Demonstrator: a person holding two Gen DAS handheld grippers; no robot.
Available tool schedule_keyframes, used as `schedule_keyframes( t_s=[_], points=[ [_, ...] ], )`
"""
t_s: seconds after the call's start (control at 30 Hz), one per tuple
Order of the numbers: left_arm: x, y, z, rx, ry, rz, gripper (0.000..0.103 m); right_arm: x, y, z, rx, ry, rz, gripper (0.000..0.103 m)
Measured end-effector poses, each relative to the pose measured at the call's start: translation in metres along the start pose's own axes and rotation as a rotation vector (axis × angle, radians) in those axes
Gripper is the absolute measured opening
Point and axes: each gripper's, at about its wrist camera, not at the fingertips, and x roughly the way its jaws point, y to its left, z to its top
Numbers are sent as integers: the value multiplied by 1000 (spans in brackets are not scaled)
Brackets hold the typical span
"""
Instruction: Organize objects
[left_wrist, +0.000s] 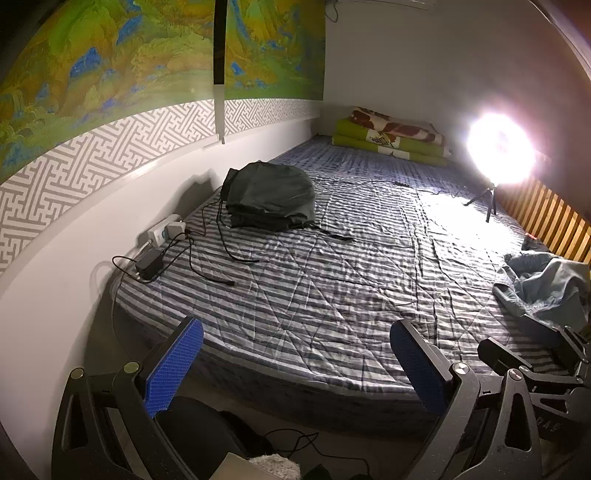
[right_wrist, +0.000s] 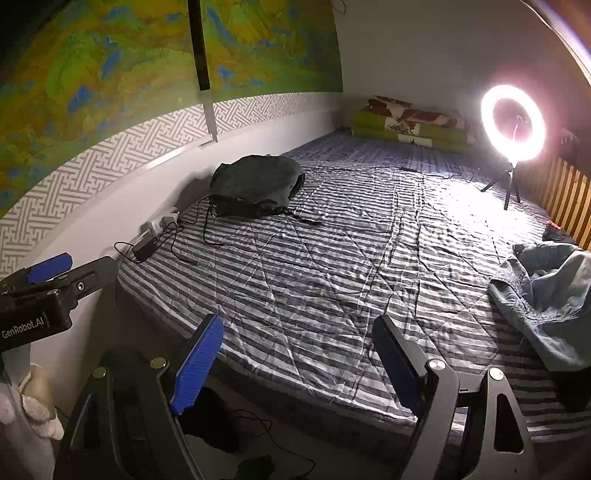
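One crumpled denim garment (right_wrist: 546, 302) lay on the striped bed (right_wrist: 314, 280), ahead and to the right of the right gripper (right_wrist: 295, 369); one dark bag (right_wrist: 255, 184) sat farther ahead to its left. Both grippers, the left gripper (left_wrist: 295, 369) included, stood wide open and held nothing. Two loose cables (left_wrist: 207, 258) trailed near the bag and, I reckoned, could snag a finger; the one ring light (right_wrist: 513, 123) might topple.
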Motion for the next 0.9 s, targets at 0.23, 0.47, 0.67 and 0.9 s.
schedule_keyframes(
  t_s=[0.23, 0.47, 0.67, 0.9],
  points=[
    [1, 4, 0, -9, 0, -1, 103, 0, 2, 0, -4, 1, 3, 80],
    [1, 4, -2, -7, -1, -2, 103, 0, 2, -1, 3, 2, 3, 80],
    [0, 0, -2, -8, 0, 1, 103, 0, 5, -1, 5, 3, 2, 80],
    [1, -1, -3, -6, 2, -2, 103, 3, 5, -2, 7, 9, 6, 80]
  ],
)
